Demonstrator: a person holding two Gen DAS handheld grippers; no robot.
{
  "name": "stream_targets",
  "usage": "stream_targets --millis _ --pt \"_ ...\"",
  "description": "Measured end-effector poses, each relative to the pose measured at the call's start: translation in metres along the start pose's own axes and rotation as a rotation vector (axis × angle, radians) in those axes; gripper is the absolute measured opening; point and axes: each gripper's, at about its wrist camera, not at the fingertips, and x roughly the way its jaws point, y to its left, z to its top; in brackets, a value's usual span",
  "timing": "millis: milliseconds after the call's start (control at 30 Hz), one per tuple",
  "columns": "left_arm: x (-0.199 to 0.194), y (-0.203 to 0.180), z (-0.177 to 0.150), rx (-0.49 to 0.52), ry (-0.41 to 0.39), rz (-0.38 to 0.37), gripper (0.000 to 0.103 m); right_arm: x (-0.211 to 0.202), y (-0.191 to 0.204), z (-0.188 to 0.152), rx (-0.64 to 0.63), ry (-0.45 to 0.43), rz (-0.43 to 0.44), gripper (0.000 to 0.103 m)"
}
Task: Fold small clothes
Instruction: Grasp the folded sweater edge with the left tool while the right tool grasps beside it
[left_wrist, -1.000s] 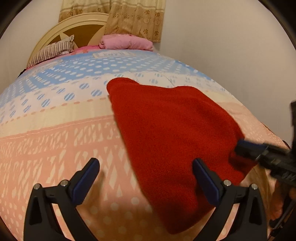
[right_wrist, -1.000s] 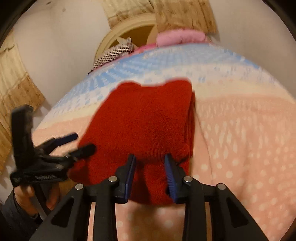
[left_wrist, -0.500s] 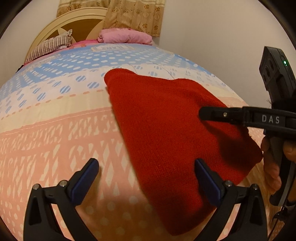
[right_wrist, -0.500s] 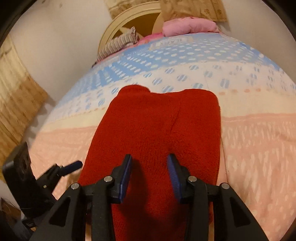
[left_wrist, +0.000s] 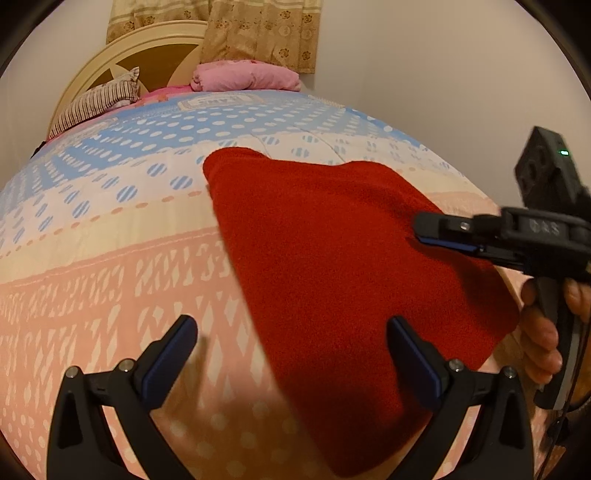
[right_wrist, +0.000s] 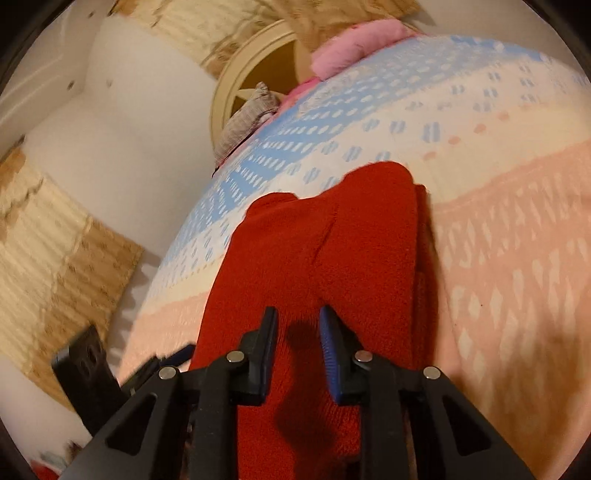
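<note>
A: What's the biggest thing here?

B: The bed (left_wrist: 92, 229), under a quilt banded in blue, cream and pink. A cream headboard (left_wrist: 147, 40) stands at its far end, floral curtains (left_wrist: 258, 29) behind that.

A: And the clothing?

B: A red knit garment (left_wrist: 332, 258) lies folded flat on the quilt, mostly on the pink band, its far edge reaching the cream one. In the right wrist view a fold line runs down its middle (right_wrist: 325, 240).

A: Smaller things?

B: A rolled pink blanket (left_wrist: 243, 75) and a striped pillow (left_wrist: 96, 101) by the headboard.

A: The left tongs (left_wrist: 291, 354)?

B: Spread wide, holding nothing; one finger over bare quilt, the other over the garment's near part.

A: The right tongs (right_wrist: 297, 339)?

B: Above the garment's near end, jaws narrowly parted with nothing gripped. The left view shows them from the side (left_wrist: 443, 234), over the garment's right edge, hand (left_wrist: 543, 332) on the handle.
</note>
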Motion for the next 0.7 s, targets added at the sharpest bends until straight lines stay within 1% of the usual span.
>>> stream_targets --millis 33,100,167,200,233,333,400,533,600,700 --pt "0.002 0.002 0.001 -0.011 0.004 -0.010 0.103 -0.005 0.007 0.000 -0.035 -0.008 -0.015 0.026" --pt "0.004 0.007 0.002 -0.037 0.008 -0.034 0.103 -0.016 0.015 0.002 -0.081 -0.047 -0.036 0.038" --pt "0.007 0.011 0.000 -0.061 0.014 -0.058 0.103 -0.030 0.016 0.005 -0.104 -0.115 -0.070 0.069" --pt "0.007 0.012 -0.001 -0.070 0.015 -0.069 0.103 -0.037 0.014 0.007 -0.097 -0.146 -0.080 0.075" --pt "0.008 0.014 -0.002 -0.082 0.017 -0.082 0.103 -0.041 0.009 0.011 -0.083 -0.168 -0.097 0.077" --pt "0.010 0.016 -0.003 -0.106 0.025 -0.107 0.103 -0.035 -0.010 0.020 -0.036 -0.141 -0.157 0.077" --pt "0.011 0.018 -0.004 -0.118 0.028 -0.121 0.103 -0.030 -0.021 0.023 -0.011 -0.126 -0.171 0.077" --pt "0.013 0.021 -0.004 -0.141 0.036 -0.150 0.103 -0.017 -0.044 0.028 0.060 -0.087 -0.153 0.077" --pt "0.012 0.020 -0.004 -0.141 0.036 -0.153 0.103 -0.010 -0.050 0.031 0.079 -0.073 -0.136 0.077" --pt "0.012 0.020 -0.004 -0.142 0.035 -0.160 0.103 0.004 -0.053 0.033 0.090 -0.024 -0.110 0.077"
